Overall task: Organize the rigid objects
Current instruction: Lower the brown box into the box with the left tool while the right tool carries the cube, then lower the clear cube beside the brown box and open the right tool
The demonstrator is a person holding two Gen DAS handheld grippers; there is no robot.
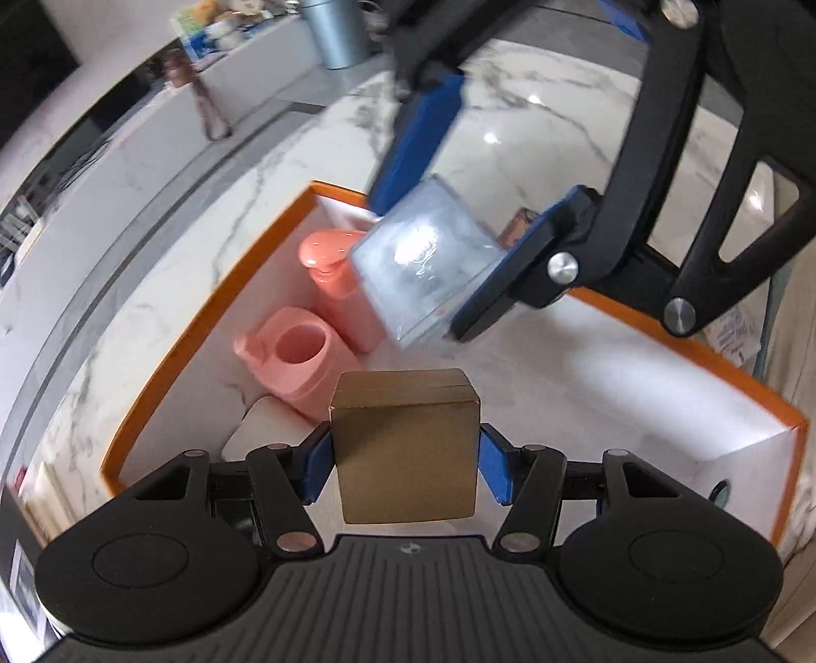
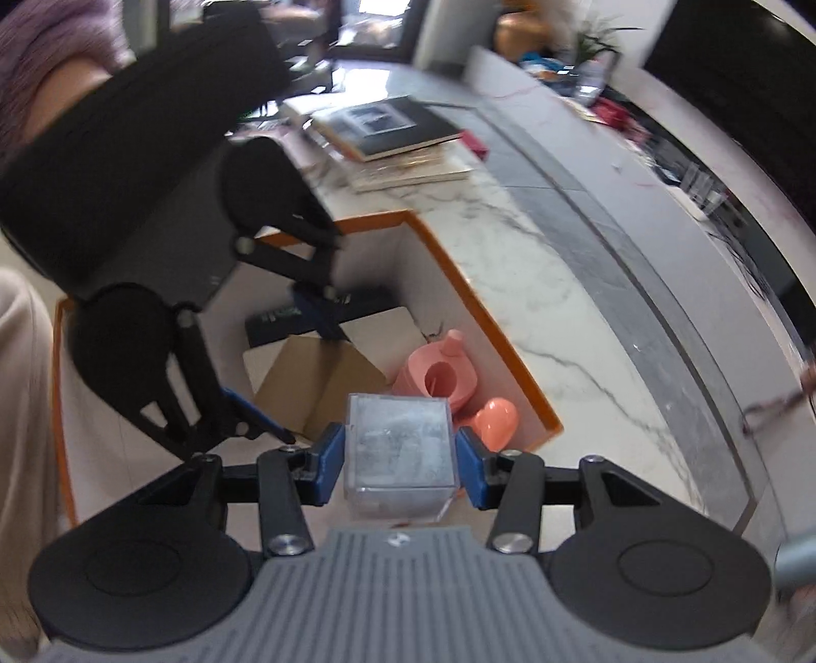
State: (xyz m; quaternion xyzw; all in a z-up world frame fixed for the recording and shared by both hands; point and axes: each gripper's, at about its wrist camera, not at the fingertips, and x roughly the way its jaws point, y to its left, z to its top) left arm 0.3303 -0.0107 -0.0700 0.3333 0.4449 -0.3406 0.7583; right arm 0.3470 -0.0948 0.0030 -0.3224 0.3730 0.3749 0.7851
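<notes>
Two boxes, one in each of my grippers, both held above the orange-rimmed tray (image 1: 214,285).

Item one: brown cardboard box (image 1: 405,443), clamped between the blue pads of my left gripper (image 1: 403,466). It is squat and near cubic, so no clear long axis; its flat brown face tilts up toward my left camera, and a lid seam runs across its far top edge. It hangs over the near left part of the tray.

Item two: clear plastic box (image 2: 399,454), clamped between the pads of my right gripper (image 2: 399,459). It is also near cubic, with a cloudy face turned toward my right camera. From the left view it sits tilted, one corner lowest, over the middle of the tray, beyond the brown box.

Tray contents, left side: a pink pump bottle (image 1: 339,285) lying at the far left corner; a pink cup-shaped holder (image 1: 301,362) just nearer than it, mouth up; a white rounded item (image 1: 265,433) nearer still, partly behind my left pad. The right view also shows a dark flat item (image 2: 326,311) on the tray floor under my left gripper. The right half of the tray floor shows bare white.

Surroundings: marble counter (image 1: 535,117); a grey-blue cylinder (image 1: 334,33) far off; stacked books (image 2: 387,130) beyond the tray's far end.
</notes>
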